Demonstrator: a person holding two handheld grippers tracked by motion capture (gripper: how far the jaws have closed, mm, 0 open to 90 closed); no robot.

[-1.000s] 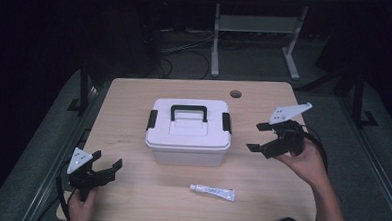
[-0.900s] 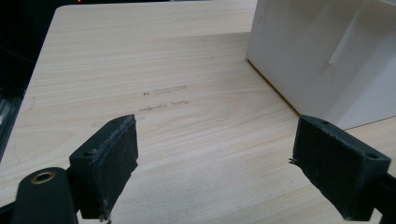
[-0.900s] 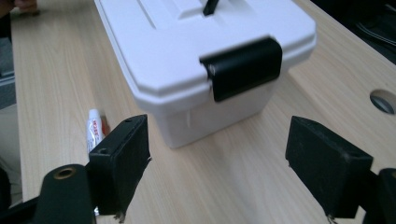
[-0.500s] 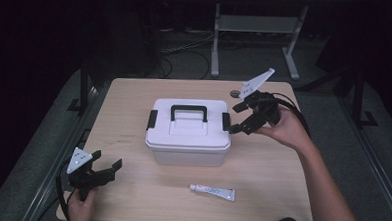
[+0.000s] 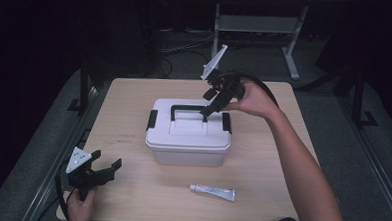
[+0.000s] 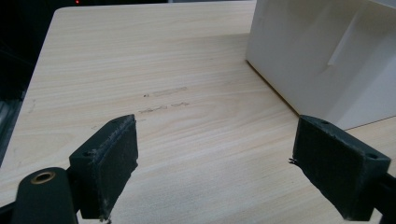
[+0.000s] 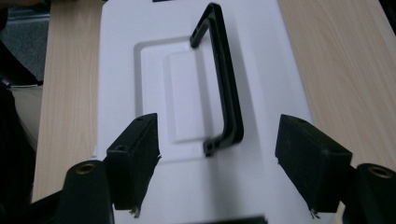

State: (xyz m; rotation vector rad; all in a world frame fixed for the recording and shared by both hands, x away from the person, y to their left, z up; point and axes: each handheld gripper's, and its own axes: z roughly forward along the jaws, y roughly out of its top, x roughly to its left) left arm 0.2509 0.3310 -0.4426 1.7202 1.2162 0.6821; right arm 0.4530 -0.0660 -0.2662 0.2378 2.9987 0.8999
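Note:
A white storage box (image 5: pixel 188 135) with a black handle (image 5: pixel 188 109) and black side latches stands shut in the middle of the wooden table (image 5: pixel 129 112). My right gripper (image 5: pixel 207 103) hovers open over the lid, tilted down at the handle's right end. In the right gripper view the lid (image 7: pixel 140 28) lies below the right gripper (image 7: pixel 217 158), and the near end of the handle (image 7: pixel 226 93) sits between the spread jaws. My left gripper (image 5: pixel 106 162) rests open near the table's front left corner. In the left gripper view the left gripper (image 6: pixel 215 172) holds nothing, with the box wall (image 6: pixel 327 56) ahead to the right.
A small white tube (image 5: pixel 212 192) lies on the table in front of the box. A metal stand (image 5: pixel 258 23) and cables are on the floor beyond the table's far edge. Bare wood (image 6: pixel 140 60) stretches left of the box.
The right gripper has swung from the table's right side leftwards to above the box's handle, tilting downwards. The left gripper has stayed put.

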